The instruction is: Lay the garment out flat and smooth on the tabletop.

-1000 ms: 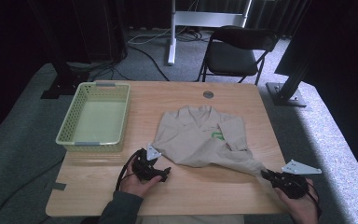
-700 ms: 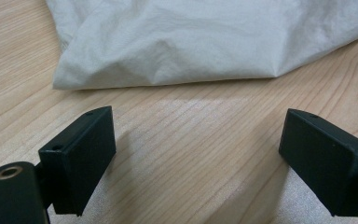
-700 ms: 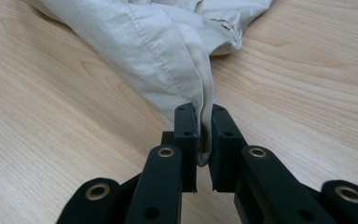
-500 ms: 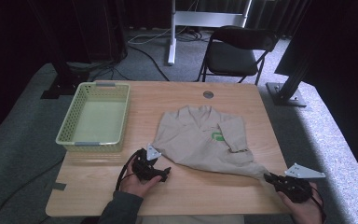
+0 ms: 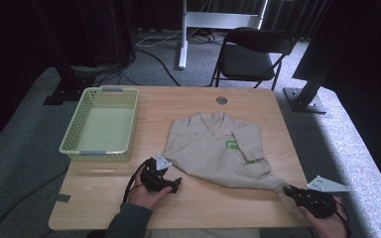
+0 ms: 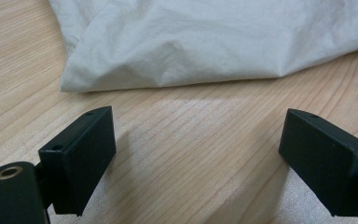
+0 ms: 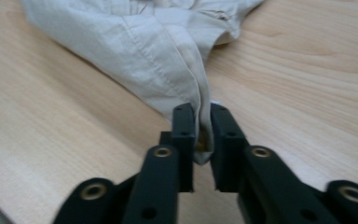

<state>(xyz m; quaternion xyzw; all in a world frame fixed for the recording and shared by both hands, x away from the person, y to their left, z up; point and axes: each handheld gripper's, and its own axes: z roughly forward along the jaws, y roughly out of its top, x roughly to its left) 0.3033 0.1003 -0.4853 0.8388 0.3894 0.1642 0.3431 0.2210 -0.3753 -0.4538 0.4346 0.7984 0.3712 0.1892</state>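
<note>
Right hand-held gripper (image 7: 200,140): lower right of the high view, jaws clamped on a stretched corner of the beige shirt (image 5: 218,153).
Left hand-held gripper (image 5: 171,183): lower middle, jaws spread wide and empty, just short of the shirt's near edge.
Shirt: spread at centre of the counter (image 5: 178,106).
Risk: thin pinch may slip under pull; dragging could bunch the cloth.
Basket (image 5: 74,131): upper left, well apart.

A green basket (image 5: 100,125) sits at the counter's (image 5: 238,99) left side; a black folding chair (image 5: 250,55) stands on the floor behind.
</note>
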